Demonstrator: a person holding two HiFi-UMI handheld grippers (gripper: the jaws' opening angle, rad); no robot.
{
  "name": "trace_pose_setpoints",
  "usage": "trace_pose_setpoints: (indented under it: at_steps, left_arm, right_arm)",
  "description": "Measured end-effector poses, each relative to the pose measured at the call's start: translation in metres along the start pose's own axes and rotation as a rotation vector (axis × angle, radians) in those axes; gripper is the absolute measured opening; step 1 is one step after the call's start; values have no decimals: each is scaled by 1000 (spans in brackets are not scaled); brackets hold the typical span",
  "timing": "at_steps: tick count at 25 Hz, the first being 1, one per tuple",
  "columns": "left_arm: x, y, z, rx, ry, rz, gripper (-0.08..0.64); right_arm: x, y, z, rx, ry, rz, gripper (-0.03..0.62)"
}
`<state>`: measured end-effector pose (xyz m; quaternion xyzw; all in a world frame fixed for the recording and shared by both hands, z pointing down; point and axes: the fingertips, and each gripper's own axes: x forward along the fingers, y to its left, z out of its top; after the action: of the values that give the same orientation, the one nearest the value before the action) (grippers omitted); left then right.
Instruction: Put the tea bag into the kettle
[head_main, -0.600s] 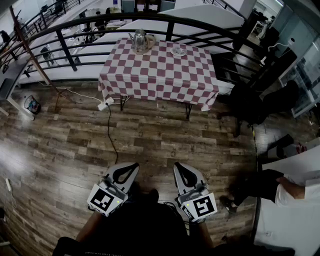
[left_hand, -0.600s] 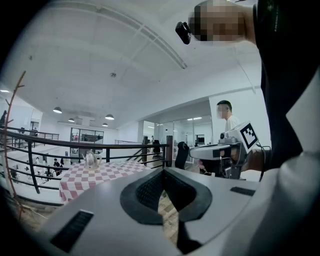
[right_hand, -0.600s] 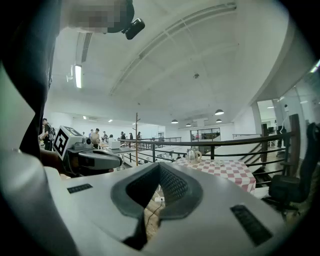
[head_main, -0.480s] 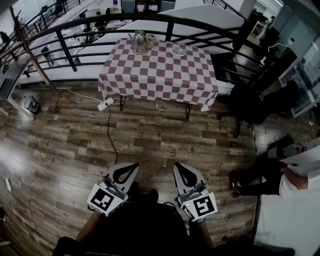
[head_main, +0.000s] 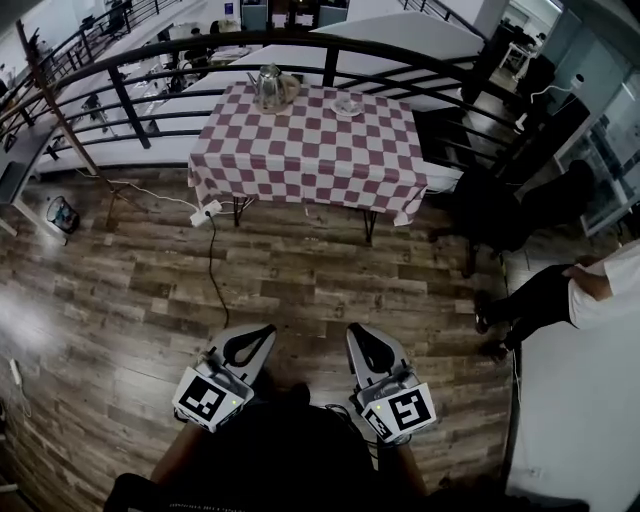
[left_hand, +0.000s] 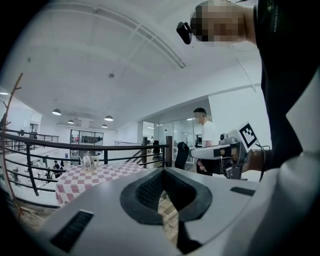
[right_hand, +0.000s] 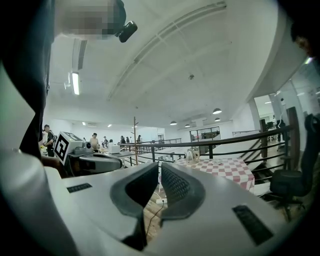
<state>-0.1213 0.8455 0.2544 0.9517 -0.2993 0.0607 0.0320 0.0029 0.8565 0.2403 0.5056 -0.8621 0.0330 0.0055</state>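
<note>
A wide plank floor (head_main: 330, 270) is seen from above, and a long stretch of it lies between the grippers and the table (head_main: 310, 150). The table is draped in a red-and-white checked cloth and is set against a curved black railing (head_main: 130, 105), which bounds it on the far side and at both ends. To the right of the table a black chair (head_main: 490, 205) is parked, and nearer still a standing person (head_main: 590, 290) is seen at the right edge, well apart from the table.

The left gripper (head_main: 262, 329) and the right gripper (head_main: 358, 329) are held side by side at the bottom of the head view, well short of the table. In the left gripper view the jaws are brought together with nothing between them (left_hand: 162, 171); the same is shown for the right gripper (right_hand: 159, 167).

A black cable (head_main: 213, 270) is trailed across the floor from a white power strip (head_main: 205, 212) near the table's left legs, ahead of the left gripper.

The kettle (head_main: 268, 88) is placed on the far left part of the tabletop, with a small dish (head_main: 347, 104) set to its right. The tea bag is too small to be made out.
</note>
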Motion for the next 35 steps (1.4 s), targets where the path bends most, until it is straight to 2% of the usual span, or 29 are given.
trace_pose_setpoints:
  at_steps: [4, 8, 18, 23, 28, 35]
  left_arm:
    - [15, -7, 1, 21, -25, 12, 5]
    - [29, -12, -2, 13, -6, 16, 5]
    - [57, 2, 21, 48, -23, 40, 5]
    - [81, 36, 4, 55, -20, 32, 5]
    - [107, 74, 4, 41, -10, 33, 5]
    - [160, 155, 9, 18, 24, 14, 5]
  right_arm:
    - [-12, -17, -5, -3, 3, 2, 18]
    - [-18, -34, -10, 9, 4, -3, 18]
    - [-9, -62, 7, 3, -14, 12, 18]
    - [22, -81, -11, 9, -17, 0, 18]
    - [59, -101, -10, 16, -20, -2, 18]
    - [142, -147, -5, 58, -15, -21, 18]
